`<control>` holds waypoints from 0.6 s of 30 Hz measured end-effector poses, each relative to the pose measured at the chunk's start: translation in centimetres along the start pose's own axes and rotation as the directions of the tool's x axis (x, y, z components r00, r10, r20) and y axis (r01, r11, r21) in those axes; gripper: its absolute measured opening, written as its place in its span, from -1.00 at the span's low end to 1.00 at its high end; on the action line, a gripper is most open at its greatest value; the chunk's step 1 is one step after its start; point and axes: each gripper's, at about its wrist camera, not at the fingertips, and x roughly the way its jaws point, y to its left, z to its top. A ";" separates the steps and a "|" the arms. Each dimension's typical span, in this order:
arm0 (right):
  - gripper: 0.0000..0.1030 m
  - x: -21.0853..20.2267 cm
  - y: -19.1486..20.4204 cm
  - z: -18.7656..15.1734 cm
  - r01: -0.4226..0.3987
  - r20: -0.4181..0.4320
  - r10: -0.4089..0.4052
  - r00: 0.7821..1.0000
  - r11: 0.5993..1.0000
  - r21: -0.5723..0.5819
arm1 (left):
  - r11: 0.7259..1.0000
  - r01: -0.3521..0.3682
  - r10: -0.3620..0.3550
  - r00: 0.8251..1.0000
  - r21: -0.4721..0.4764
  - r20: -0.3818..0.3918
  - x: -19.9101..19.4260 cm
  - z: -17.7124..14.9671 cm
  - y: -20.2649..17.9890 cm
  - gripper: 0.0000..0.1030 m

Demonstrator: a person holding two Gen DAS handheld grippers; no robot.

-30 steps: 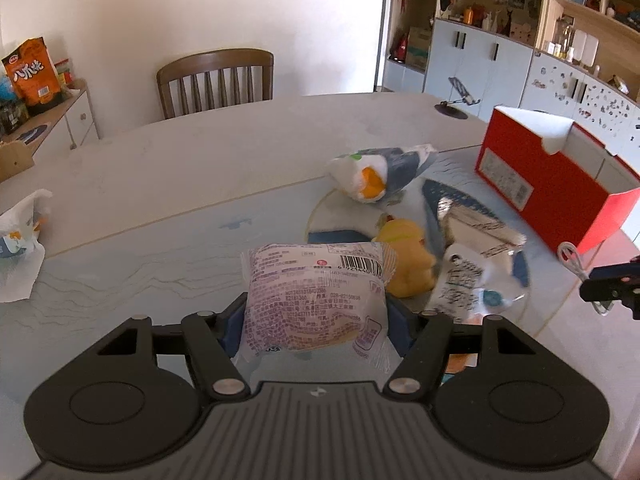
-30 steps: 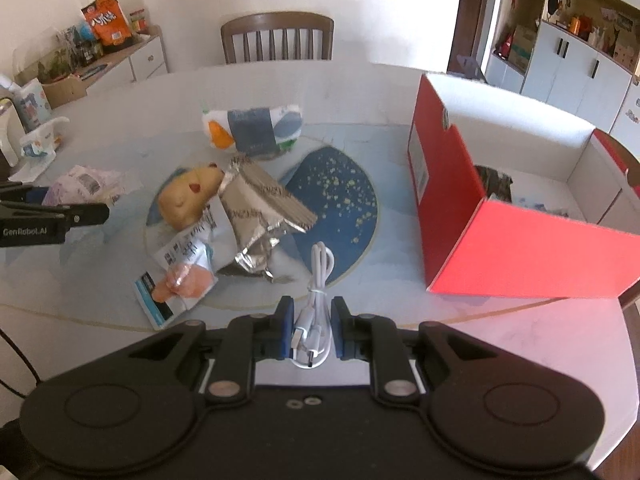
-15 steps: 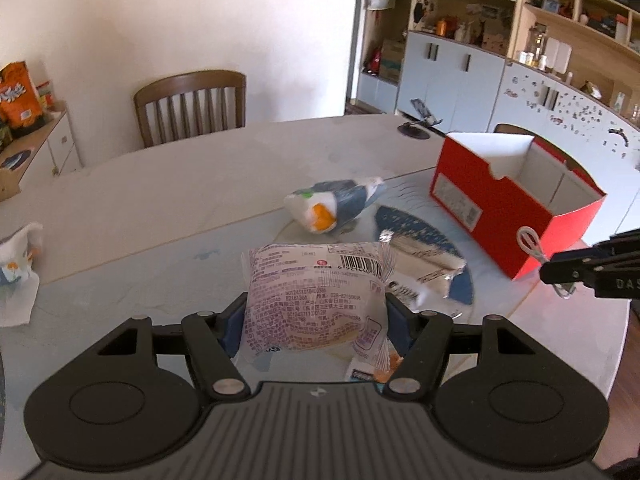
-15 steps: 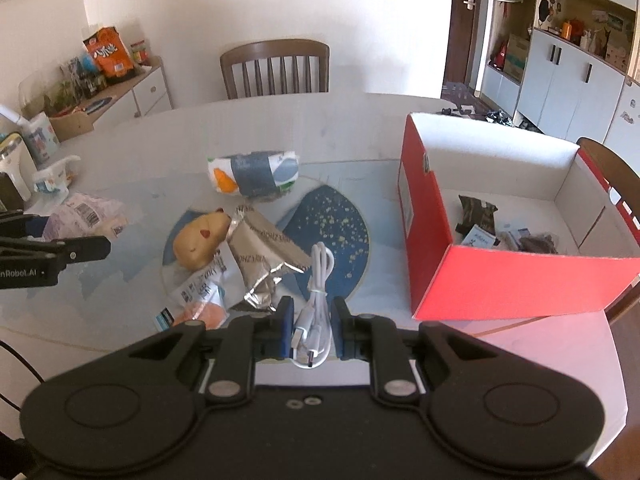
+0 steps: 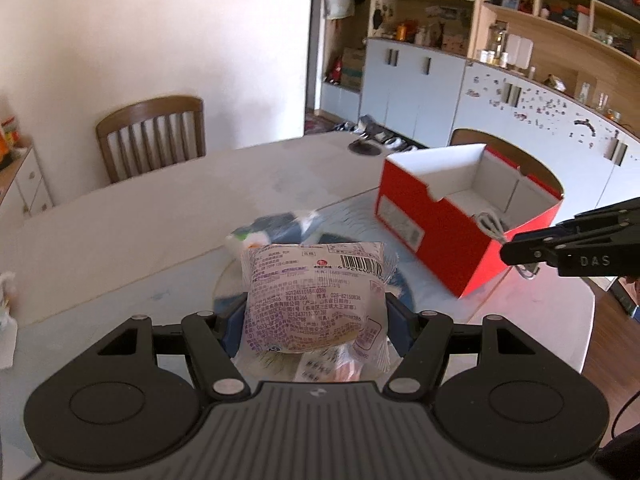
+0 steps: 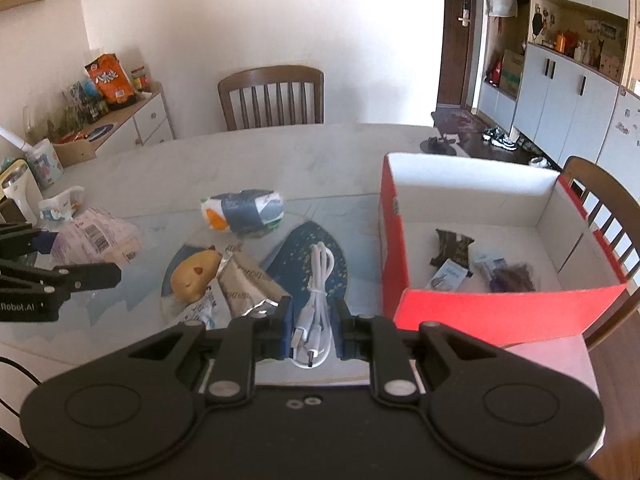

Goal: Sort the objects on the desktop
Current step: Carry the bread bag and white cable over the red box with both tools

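My left gripper (image 5: 316,320) is shut on a clear bread packet with purple print (image 5: 316,300), held above the table; the packet also shows in the right wrist view (image 6: 96,236). My right gripper (image 6: 312,328) is shut on a coiled white USB cable (image 6: 316,292), held above the table's front edge. The cable also shows in the left wrist view (image 5: 490,226) in front of the red box (image 5: 440,224). The open red box (image 6: 476,312) stands at the right and holds several small items.
On the table lie a blue-white-orange packet (image 6: 244,214), a yellow plush toy (image 6: 194,276), a silver foil bag (image 6: 248,288) and a dark blue mat (image 6: 308,256). Wooden chairs (image 6: 272,98) stand behind and right. A sideboard with snacks (image 6: 108,112) is at left.
Both grippers have risen with their loads. The left one has swung right toward the red box. The right one now looks down into the box from higher.
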 end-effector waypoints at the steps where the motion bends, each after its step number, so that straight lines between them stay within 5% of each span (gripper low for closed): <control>1: -0.65 -0.2 -0.3 0.1 0.001 0.004 -0.001 1.000 1.000 -0.001 | 1.000 0.007 -0.007 1.000 0.009 0.010 -0.1 0.3 -0.5 0.32; 18: -0.65 -1.4 -6.8 2.0 0.008 0.031 -0.009 0.999 1.000 0.015 | 0.989 0.092 -0.098 0.994 0.112 0.049 3.1 5.0 -8.5 0.32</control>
